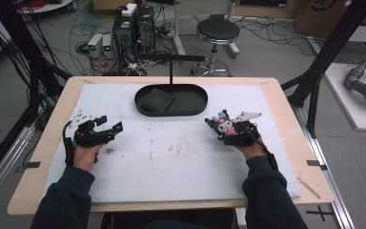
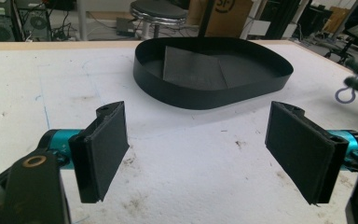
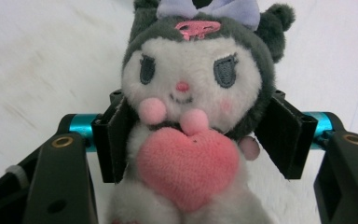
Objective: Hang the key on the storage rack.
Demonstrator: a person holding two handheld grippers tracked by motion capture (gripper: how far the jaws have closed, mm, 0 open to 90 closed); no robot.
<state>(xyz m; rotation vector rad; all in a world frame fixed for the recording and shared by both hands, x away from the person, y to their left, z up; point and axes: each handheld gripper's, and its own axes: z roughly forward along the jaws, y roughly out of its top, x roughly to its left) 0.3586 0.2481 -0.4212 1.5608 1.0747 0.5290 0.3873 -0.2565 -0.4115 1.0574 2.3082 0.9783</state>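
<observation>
The right gripper has its jaws closed on a plush toy, pressing in on both sides of its body just below the head. In the right gripper view the toy faces the camera: dark grey hood with ears, a lilac bow and a small pink mark on top, a white face, and a pink heart hugged between two small pink paws. The black pads dent the fur on either side. From the high view the toy sits at the right side of the tabletop, just above the white mat, a little in front of and to the right of the tray. Whether it touches the mat I can't tell.

The left gripper rests at the left side of the tabletop, well apart from the toy, with its jaws spread wide and nothing between them. In the left gripper view the two pads stand far apart over the stained white mat, pointing toward the tray.

The tray is a black oval with low walls, lying at the far middle of the mat. A dark flat square piece lies inside it, toward its left end. A thin black post rises behind the tray.
</observation>
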